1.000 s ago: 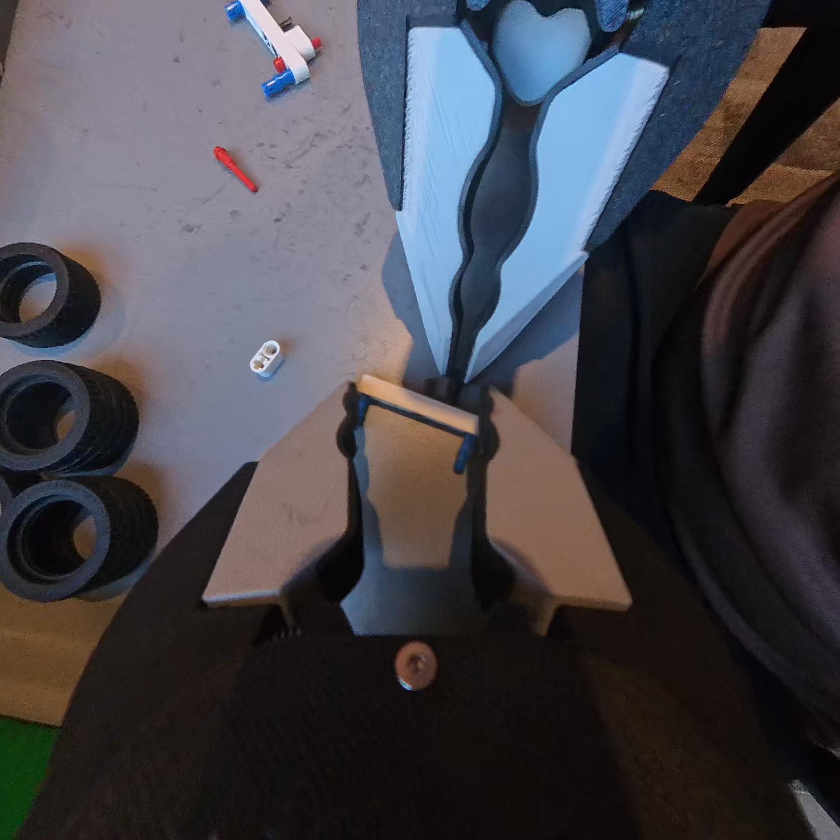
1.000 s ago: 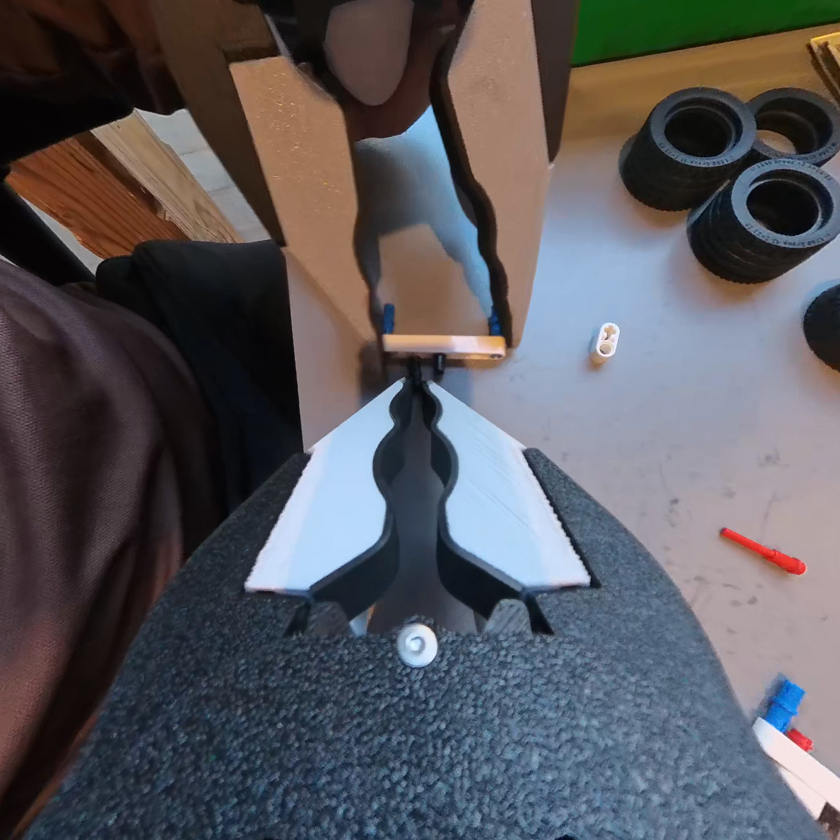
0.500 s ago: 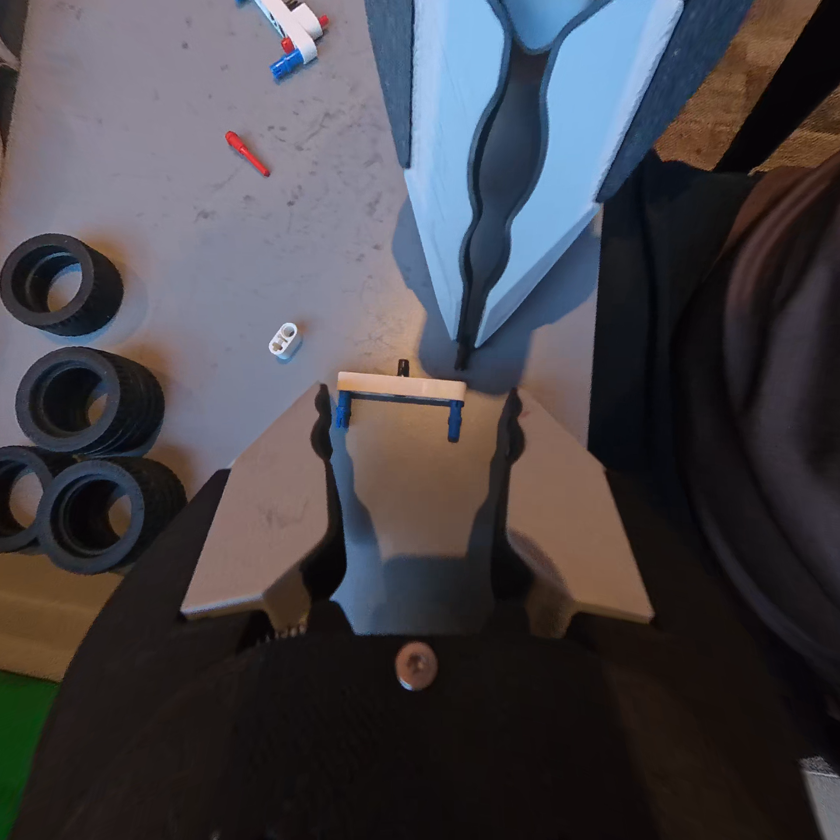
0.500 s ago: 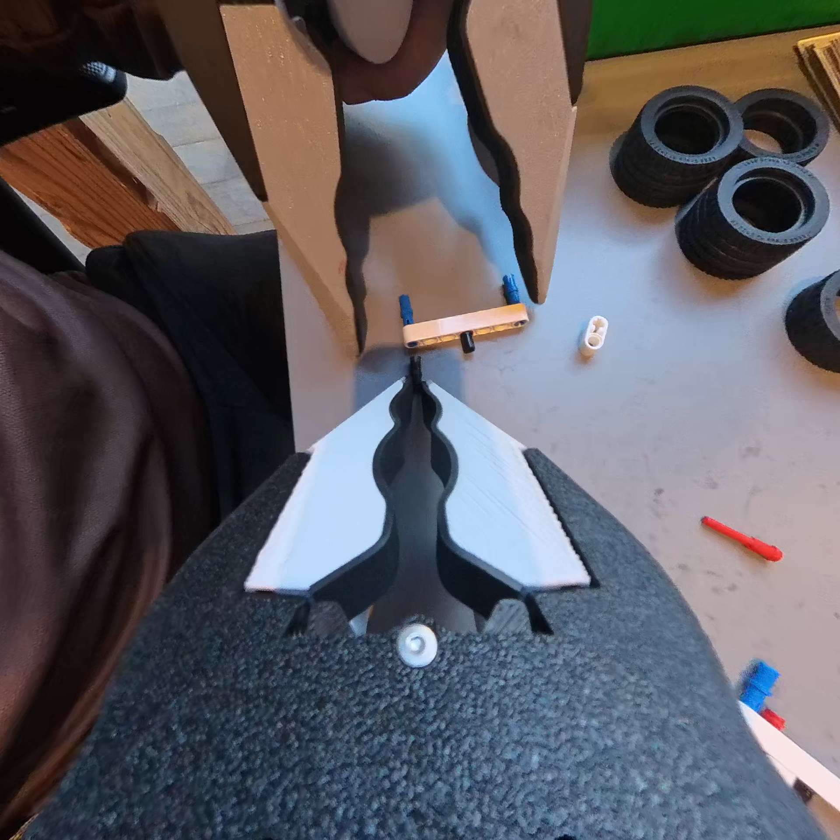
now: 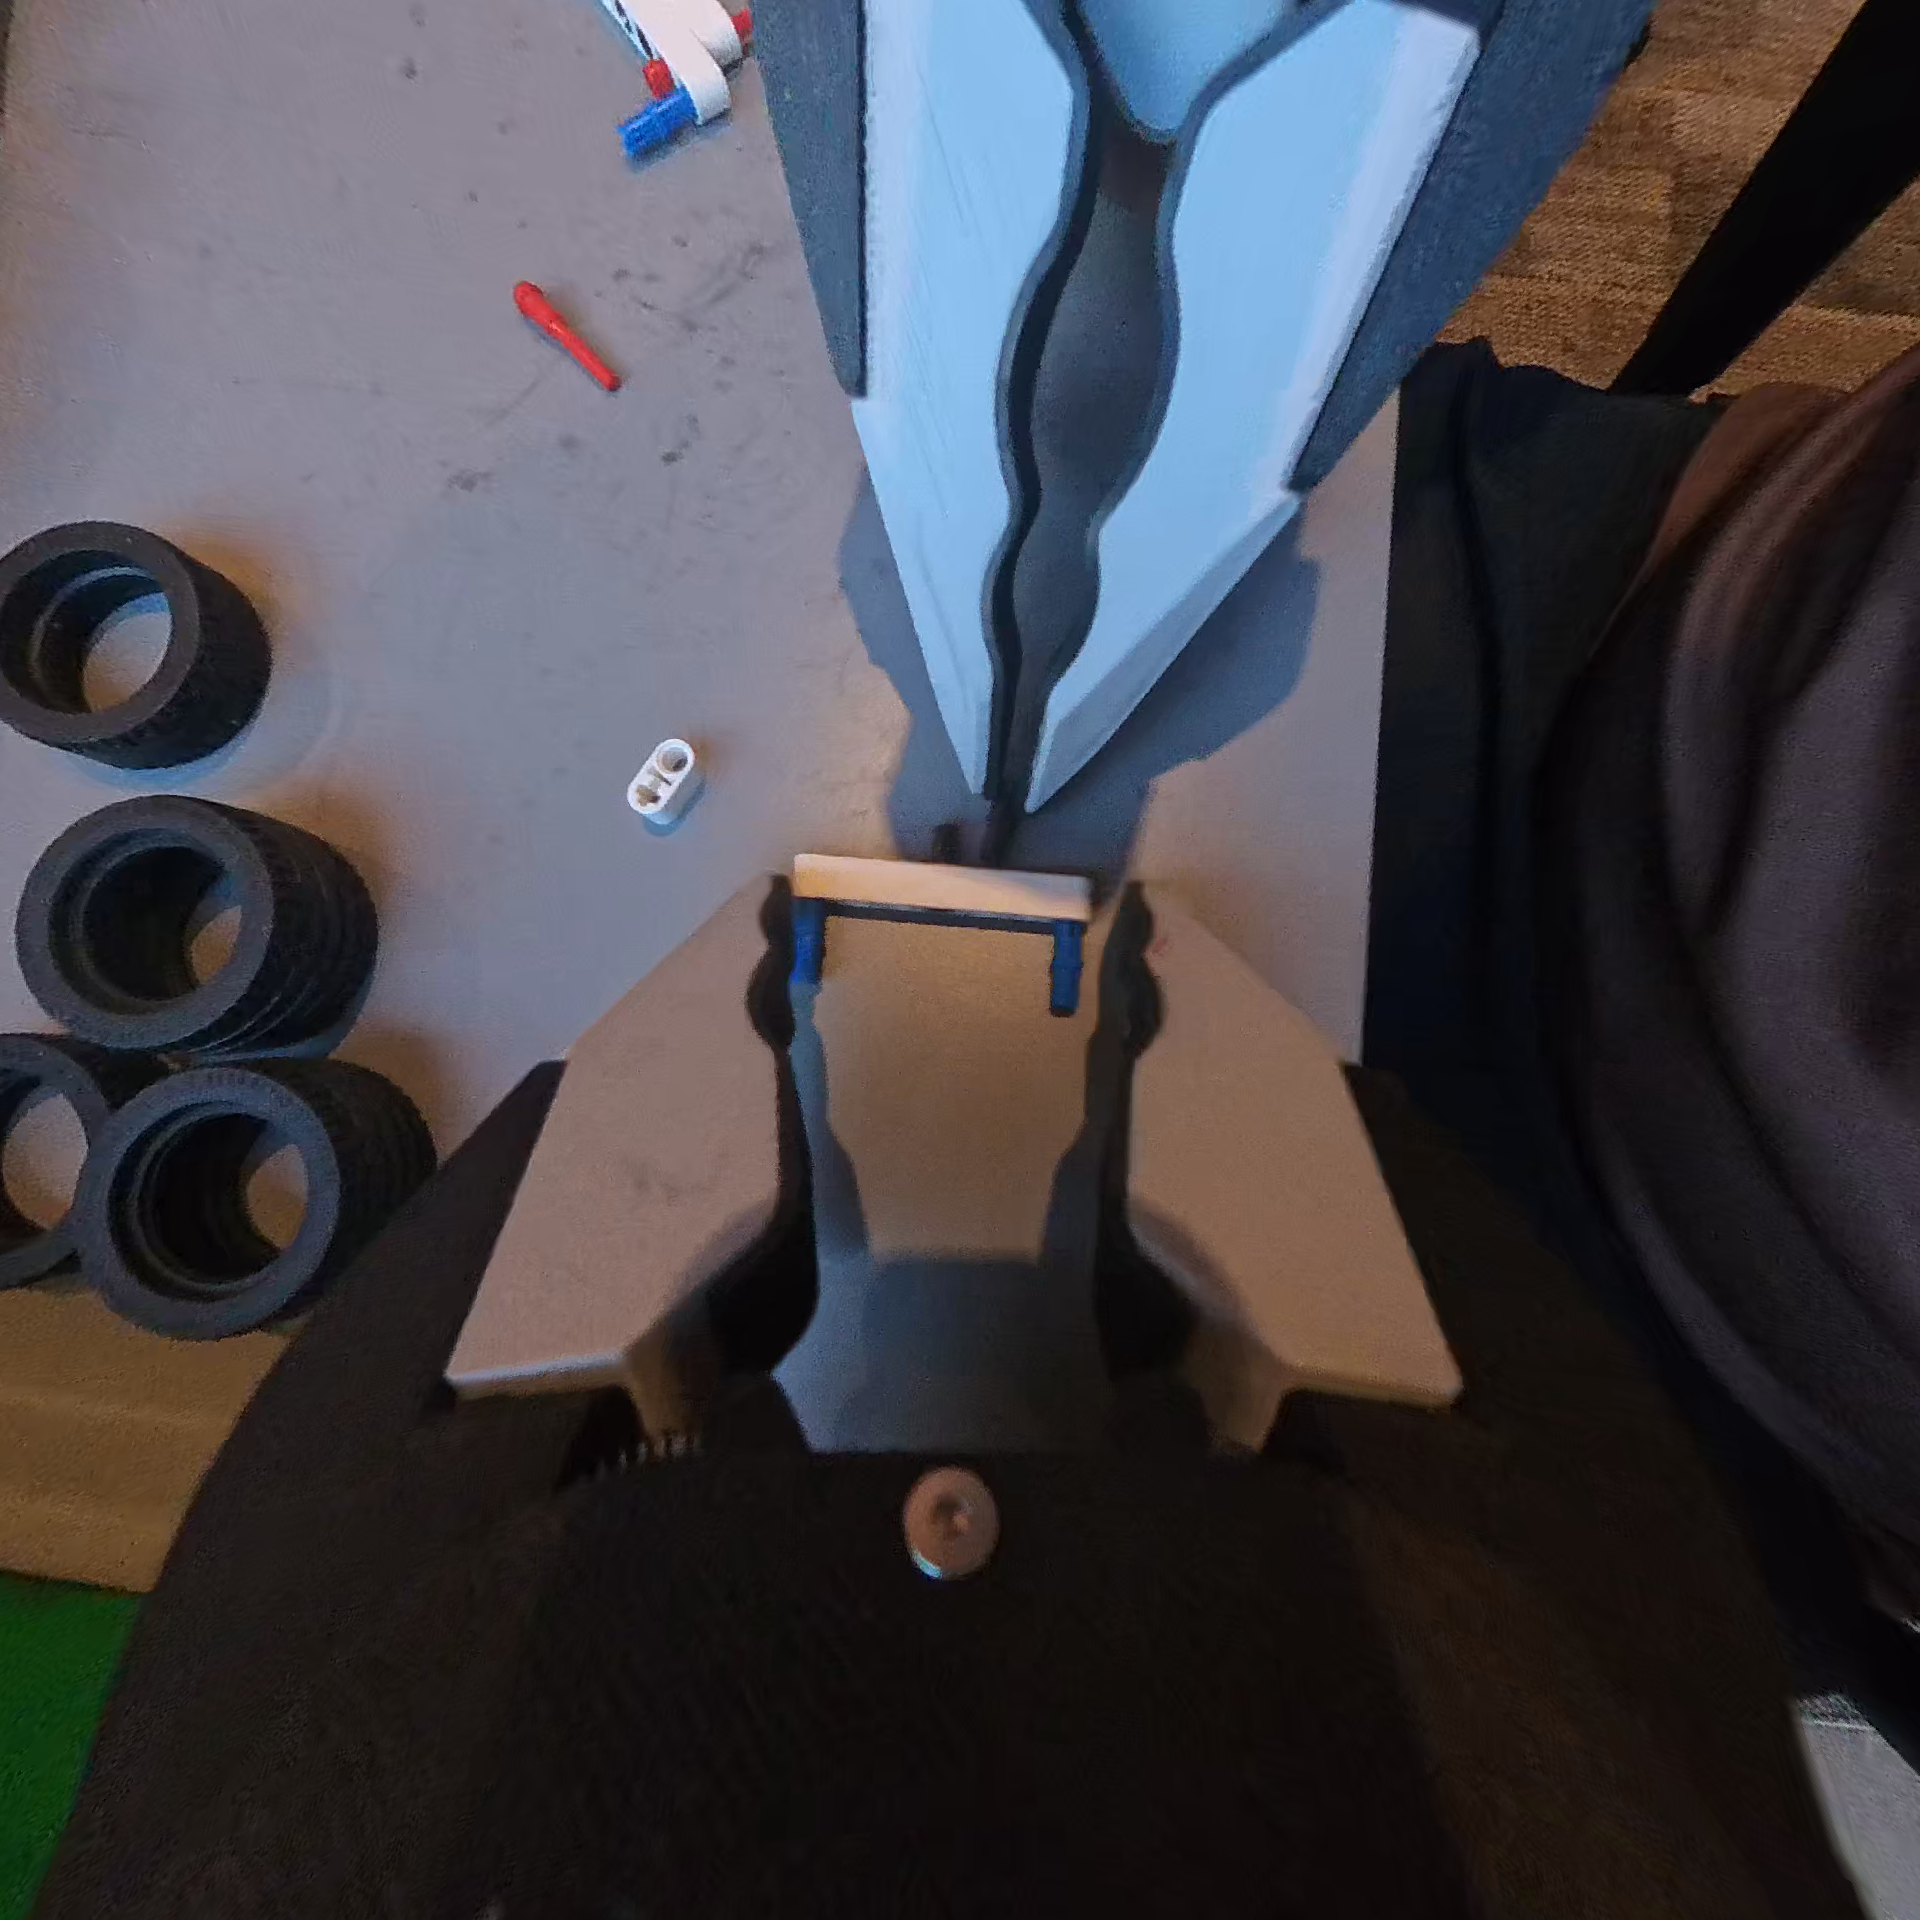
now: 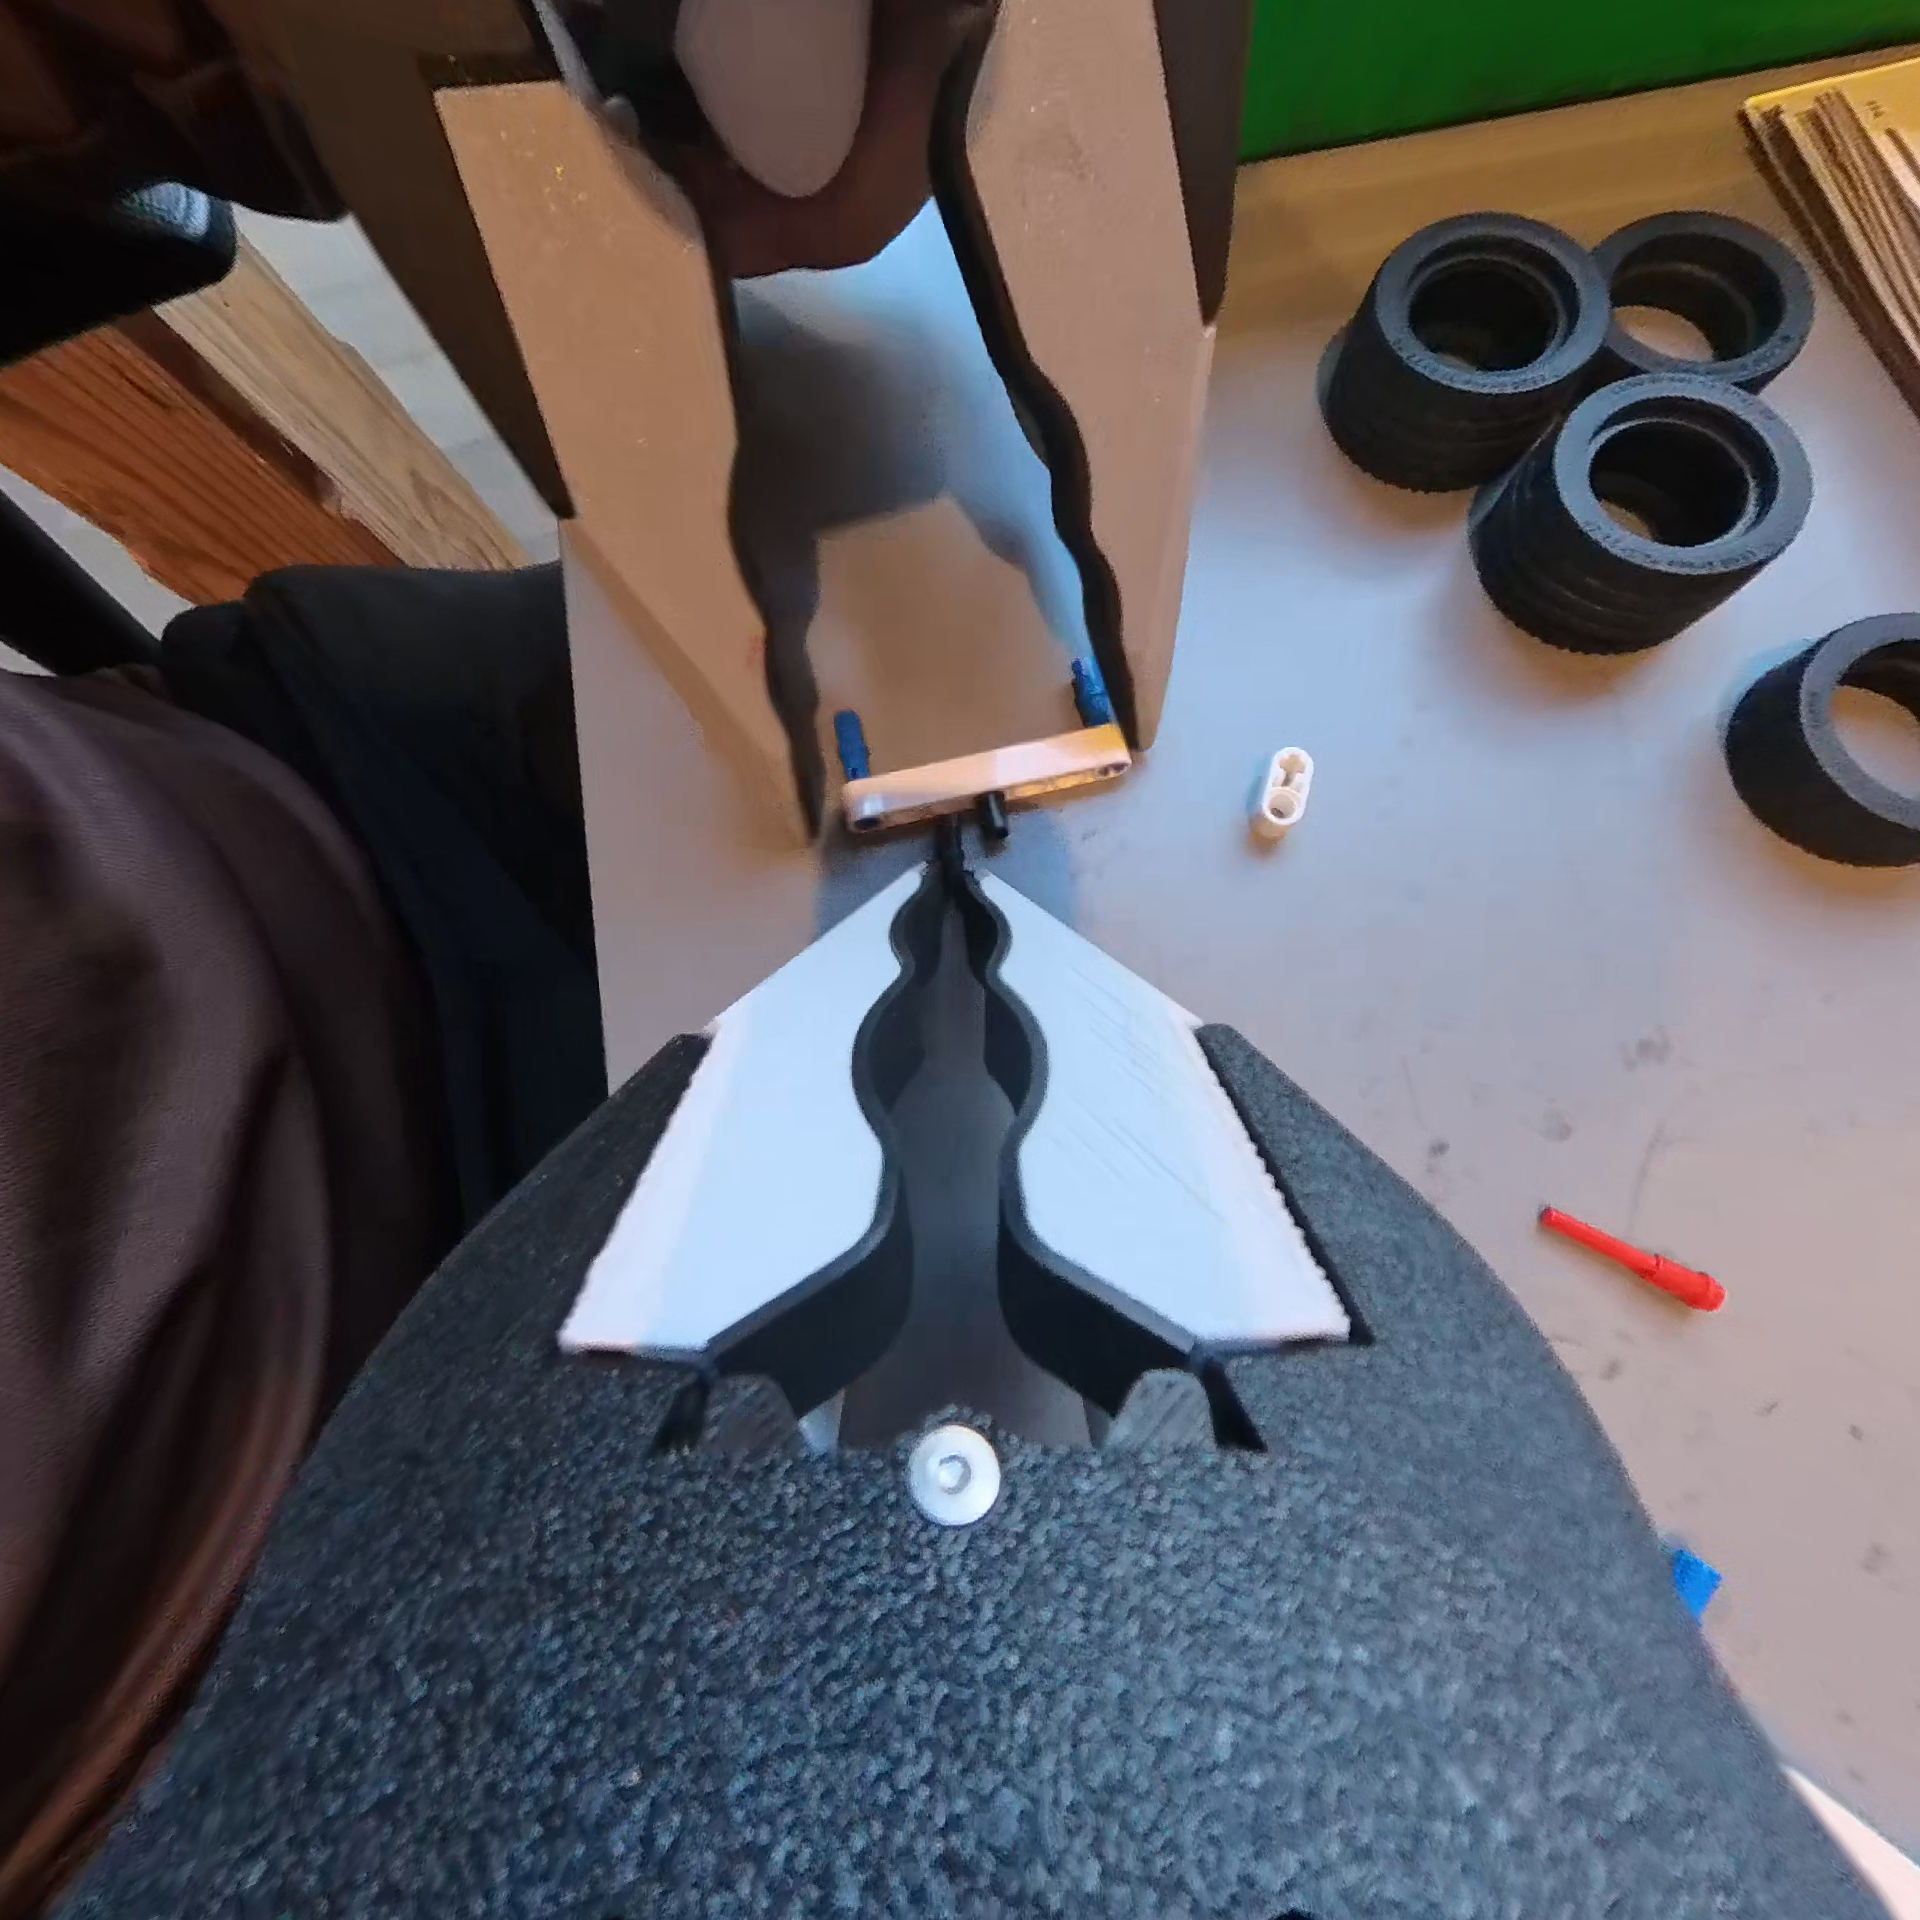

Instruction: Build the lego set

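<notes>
From the left wrist view, our left tongs (image 5: 943, 914) clamp the white beam (image 5: 940, 886) by its ends; two blue pins (image 5: 1065, 966) point back toward us. Beyond it, our right tongs (image 5: 1006, 805) are pinched on a black pin (image 5: 1000, 831).

From the right wrist view, that black pin (image 6: 951, 854) sits at our tips, touching the beam (image 6: 982, 784); a second black pin (image 6: 992, 816) sits beside it.

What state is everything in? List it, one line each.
Left gripper: shut on the white beam.
Right gripper: shut on a black pin.
Blue pins: plugged into the beam.
Tires: loose on the table.
Red pin: lying loose.
White connector: lying loose.
</notes>
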The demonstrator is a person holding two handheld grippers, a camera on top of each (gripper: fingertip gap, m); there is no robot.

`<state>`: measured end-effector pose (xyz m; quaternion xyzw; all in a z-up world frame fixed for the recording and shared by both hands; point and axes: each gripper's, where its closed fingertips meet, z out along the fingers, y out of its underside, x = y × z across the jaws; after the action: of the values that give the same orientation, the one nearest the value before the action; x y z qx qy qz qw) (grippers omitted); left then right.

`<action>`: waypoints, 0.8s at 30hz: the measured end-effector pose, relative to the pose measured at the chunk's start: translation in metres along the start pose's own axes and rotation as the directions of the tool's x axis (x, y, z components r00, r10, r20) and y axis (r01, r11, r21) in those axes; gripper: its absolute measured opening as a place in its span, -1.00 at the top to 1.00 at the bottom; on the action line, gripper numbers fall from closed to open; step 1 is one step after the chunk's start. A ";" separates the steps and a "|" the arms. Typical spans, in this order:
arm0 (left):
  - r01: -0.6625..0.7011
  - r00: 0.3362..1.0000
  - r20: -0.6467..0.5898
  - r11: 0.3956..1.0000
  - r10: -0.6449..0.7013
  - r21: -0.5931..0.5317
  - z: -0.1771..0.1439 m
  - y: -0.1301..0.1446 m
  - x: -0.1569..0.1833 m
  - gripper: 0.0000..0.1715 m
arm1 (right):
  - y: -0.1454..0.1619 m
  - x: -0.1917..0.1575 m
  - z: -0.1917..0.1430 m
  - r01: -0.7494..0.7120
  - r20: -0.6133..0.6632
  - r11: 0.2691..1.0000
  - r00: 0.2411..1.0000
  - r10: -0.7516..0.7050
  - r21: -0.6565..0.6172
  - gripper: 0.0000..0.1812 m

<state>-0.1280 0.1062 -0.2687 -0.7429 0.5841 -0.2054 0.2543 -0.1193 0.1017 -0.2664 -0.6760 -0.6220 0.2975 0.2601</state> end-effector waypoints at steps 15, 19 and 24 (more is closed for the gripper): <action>-0.005 1.000 -0.004 0.999 0.005 0.049 -0.001 0.000 0.000 0.37 | -0.002 -0.002 0.002 0.014 0.020 1.000 1.000 -0.014 -0.006 0.97; -0.002 1.000 0.000 0.999 0.002 0.047 0.000 -0.001 0.000 0.37 | -0.002 -0.002 0.002 0.047 0.039 0.998 0.998 -0.046 -0.032 0.97; 0.000 1.000 -0.003 0.998 0.001 0.061 -0.001 -0.001 0.000 0.37 | -0.003 -0.004 0.003 0.111 0.069 0.993 0.992 -0.108 -0.037 0.98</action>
<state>-0.1278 0.1064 -0.2679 -0.7343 0.5781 -0.2243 0.2762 -0.1237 0.0979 -0.2662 -0.6357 -0.6724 0.2924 0.2413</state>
